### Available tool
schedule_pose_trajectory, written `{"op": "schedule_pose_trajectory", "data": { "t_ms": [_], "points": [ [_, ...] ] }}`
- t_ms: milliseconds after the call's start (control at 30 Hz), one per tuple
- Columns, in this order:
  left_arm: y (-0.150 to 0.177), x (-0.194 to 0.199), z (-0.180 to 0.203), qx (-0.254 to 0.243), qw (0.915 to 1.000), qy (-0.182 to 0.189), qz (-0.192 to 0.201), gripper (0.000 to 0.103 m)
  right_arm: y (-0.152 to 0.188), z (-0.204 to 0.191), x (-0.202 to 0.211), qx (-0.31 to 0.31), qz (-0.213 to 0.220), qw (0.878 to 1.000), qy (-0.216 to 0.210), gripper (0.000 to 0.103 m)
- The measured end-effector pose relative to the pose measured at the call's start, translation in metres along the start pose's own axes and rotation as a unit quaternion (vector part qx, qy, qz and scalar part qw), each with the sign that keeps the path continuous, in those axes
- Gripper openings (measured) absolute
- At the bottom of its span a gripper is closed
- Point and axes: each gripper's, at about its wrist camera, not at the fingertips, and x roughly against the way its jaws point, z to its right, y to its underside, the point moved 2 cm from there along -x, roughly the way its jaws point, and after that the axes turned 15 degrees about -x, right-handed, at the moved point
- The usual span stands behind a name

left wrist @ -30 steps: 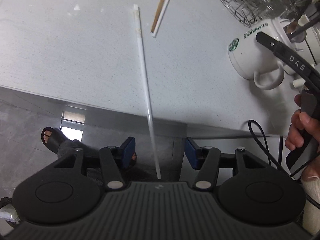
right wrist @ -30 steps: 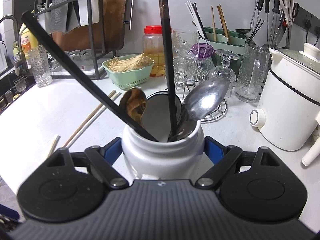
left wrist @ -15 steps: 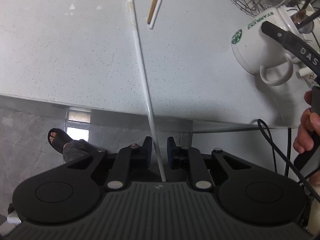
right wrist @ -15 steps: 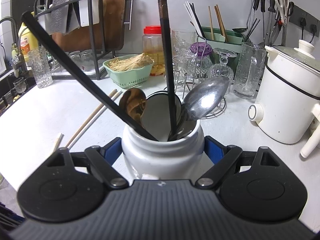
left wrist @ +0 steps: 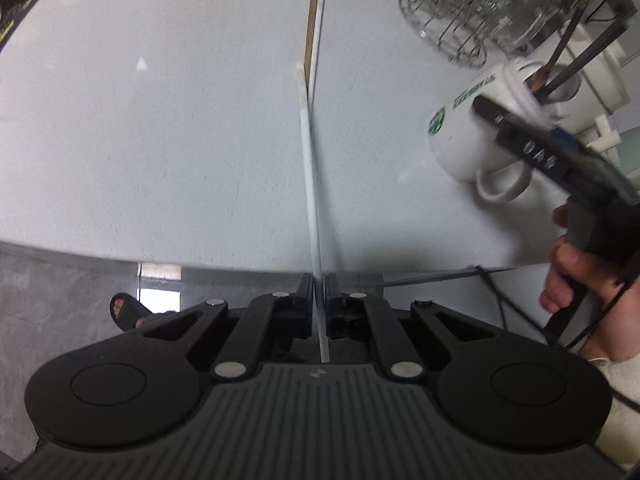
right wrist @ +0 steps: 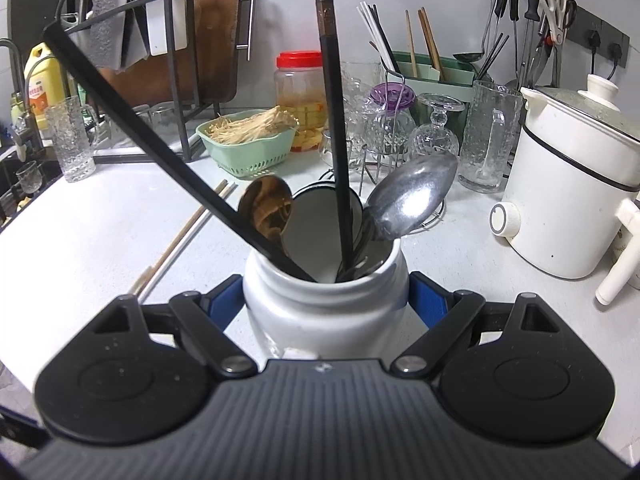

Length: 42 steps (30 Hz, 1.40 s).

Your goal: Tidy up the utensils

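A crowded kitchen is surrounding the work: a pale speckled table (left wrist: 160, 140) is carrying a wire glass rack, a green basket, a red-lidded jar and a white cooker along the wall. The left gripper (left wrist: 319, 300) has just been closing and is now pinching the near end of a long white chopstick (left wrist: 310, 184), whose far end is reaching out over the table toward two more sticks (left wrist: 314, 32) lying flat there. The right gripper (right wrist: 326, 304) is clamping the white mug (right wrist: 324, 312) from both sides, which is standing on the table well to the right and already holding two black chopsticks (right wrist: 332, 120) and several spoons (right wrist: 412, 200).

The hold is sitting at the very tip of the white chopstick, so the long free length is likely to swing or pivot between the pads while it is being carried. Motion blur is making it hard to say whether the far end is touching the table. Aiming it into the mug is risky too: the mouth is crowded, and a drifting tip could knock a spoon or glance off the rim. A hard bump could also jolt the mug in the right gripper.
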Motion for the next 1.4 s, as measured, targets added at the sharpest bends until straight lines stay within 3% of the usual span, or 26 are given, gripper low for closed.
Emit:
{"op": "schedule_pose_trajectory", "data": {
  "t_ms": [433, 900, 1400],
  "points": [
    [-0.024, 0.048, 0.003, -0.007, 0.9987, -0.001, 0.049, 0.005, 0.003, -0.001, 0.002, 0.002, 0.004, 1.000, -0.001, 0.090],
    [-0.043, 0.072, -0.008, -0.030, 0.9976, -0.013, 0.062, 0.005, 0.005, 0.001, 0.002, 0.010, 0.006, 1.000, -0.013, 0.090],
    [-0.115, 0.106, 0.005, -0.146, 0.9861, -0.053, 0.059, 0.005, 0.006, 0.002, 0.002, 0.013, 0.008, 1.000, -0.021, 0.090]
  ]
}}
